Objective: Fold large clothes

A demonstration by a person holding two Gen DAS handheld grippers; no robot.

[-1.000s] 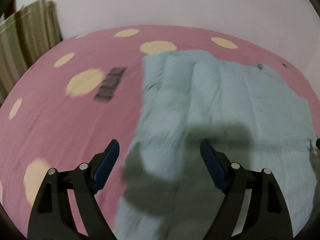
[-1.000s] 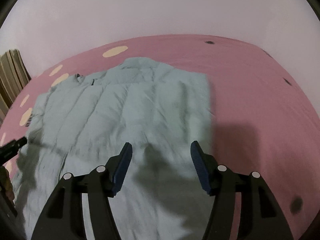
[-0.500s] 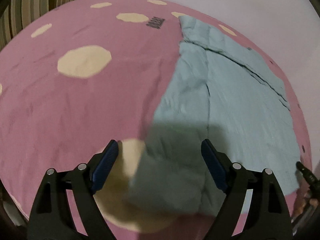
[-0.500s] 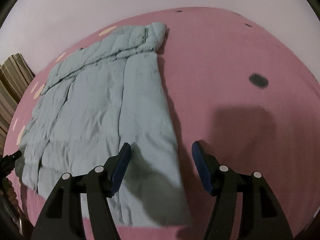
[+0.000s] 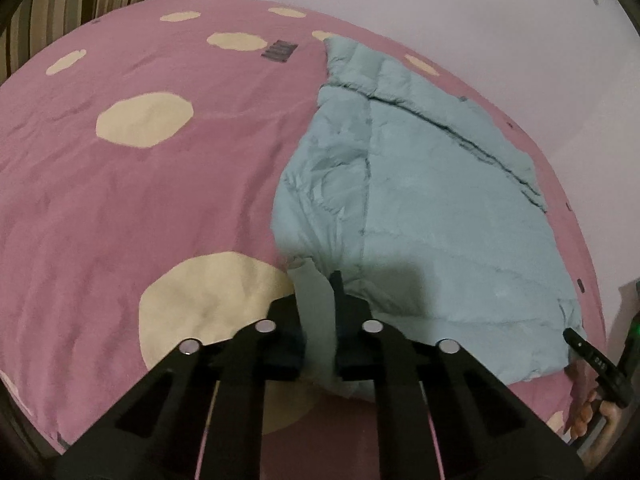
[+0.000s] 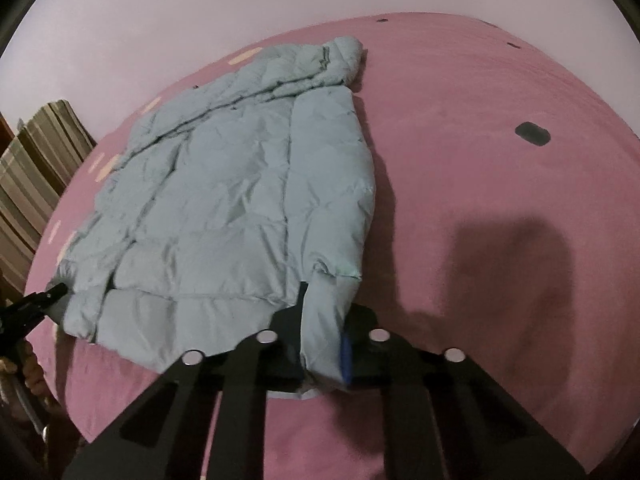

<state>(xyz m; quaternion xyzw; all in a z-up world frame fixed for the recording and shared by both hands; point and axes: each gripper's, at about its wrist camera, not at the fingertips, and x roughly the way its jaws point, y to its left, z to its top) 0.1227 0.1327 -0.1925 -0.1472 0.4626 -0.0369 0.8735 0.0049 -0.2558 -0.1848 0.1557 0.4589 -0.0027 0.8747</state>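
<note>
- Across a pink bed (image 5: 168,208) with cream spots lies a pale blue puffer jacket (image 5: 432,208), spread flat, hood toward the far wall and hem toward me.
- My left hand-held gripper (image 5: 318,308) has its jaws clamped on the jacket's near-left hem corner, a strip of blue fabric pinched between them.
- My right hand-held gripper (image 6: 322,344) is closing on the near-right hem corner; a thick fold of fabric fills the gap between its jaws, one blue pad showing beside it.
- Both corners sit at the bed's near edge, with the rest of the jacket resting on the cover.
- I judge the jacket light for its bulk, soft and floppy, with padding that squashes easily and springs back.
- Its shell looks smooth, so I expect it could slip from a shallow pinch.
- Hem corners seem the best hold to me: the banded edge is firmer than the quilted panels.
- Lifted from here, I expect the body to sag between my two grippers and trail on the bed.
- A striped curtain (image 5: 60,12) hangs beyond the bed's far-left side.
</note>
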